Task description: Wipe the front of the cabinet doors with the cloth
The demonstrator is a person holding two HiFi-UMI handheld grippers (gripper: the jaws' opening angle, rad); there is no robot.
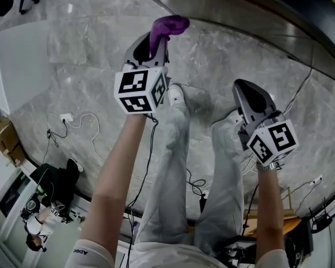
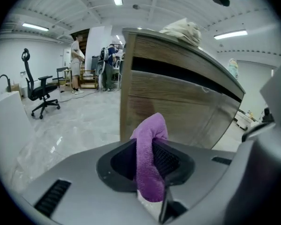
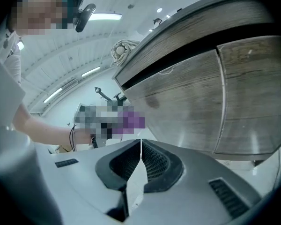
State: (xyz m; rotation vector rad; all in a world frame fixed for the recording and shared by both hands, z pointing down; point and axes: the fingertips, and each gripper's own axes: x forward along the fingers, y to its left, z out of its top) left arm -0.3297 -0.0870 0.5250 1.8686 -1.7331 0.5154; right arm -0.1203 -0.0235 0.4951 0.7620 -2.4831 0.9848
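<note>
- Left gripper is pinching the purple cloth, which is sticking out past the jaw tips.
- Right gripper is holding nothing, jaws pressed together.
- Cloth is sitting near the cabinet doors.

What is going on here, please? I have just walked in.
A person holds a gripper in each hand and faces a wooden cabinet. The left gripper is shut on a purple cloth and is raised toward the cabinet's corner. The cloth does not seem to touch the wood yet. The right gripper is shut and empty, pointed at the cabinet doors.
</note>
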